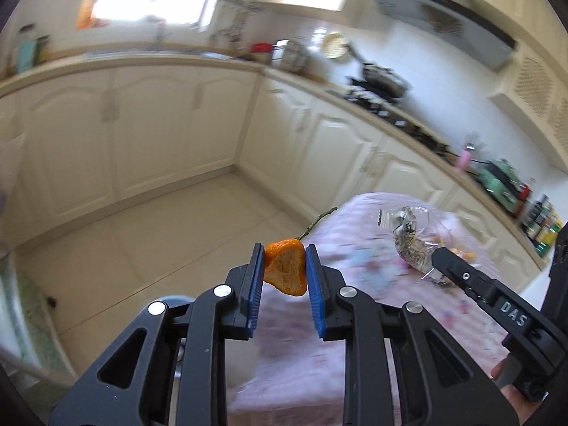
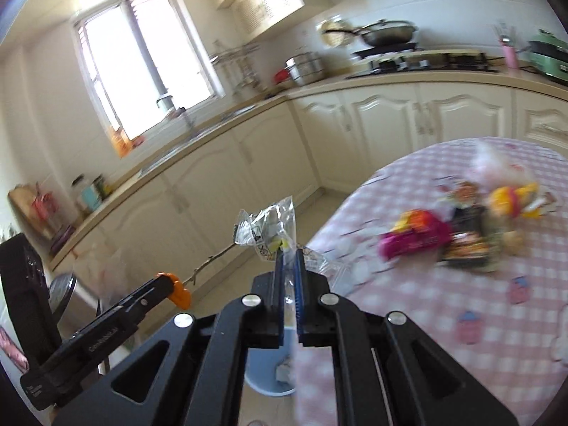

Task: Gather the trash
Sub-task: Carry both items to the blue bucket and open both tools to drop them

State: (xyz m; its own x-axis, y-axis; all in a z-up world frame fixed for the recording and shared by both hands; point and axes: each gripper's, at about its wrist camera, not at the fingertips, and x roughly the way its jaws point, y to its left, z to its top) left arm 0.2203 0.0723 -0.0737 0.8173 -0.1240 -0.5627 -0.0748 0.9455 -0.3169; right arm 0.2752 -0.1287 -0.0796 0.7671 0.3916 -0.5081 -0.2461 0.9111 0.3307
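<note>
Both hand-held grippers carry trash, up in the air by the edge of the desk (image 2: pixel 443 305), which has a pink checked cloth on it.

Left hand-held gripper (image 1: pixel 285 266) has its blue pads squeezed on a piece of orange peel (image 1: pixel 285 268). A thin twig sticks out past the peel, pointing away and a bit to the right.

Right hand-held gripper (image 2: pixel 289 269) is pinched nearly closed on a crinkly clear plastic bag (image 2: pixel 269 227). Most of the bag stands up above the pads, and a corner hangs off to the right side.

Low down, right under the right hand-held gripper and next to the desk, sits a blue bin (image 2: pixel 269 365). It looks like the place for the trash. The bag hangs almost over it, so I think the right hand is nearer and only has to go down. The peel is off to the left and has to come across first.

More trash lies well apart on the desk: bright wrappers (image 2: pixel 458 227), blurry, in pink, yellow and black.
</note>
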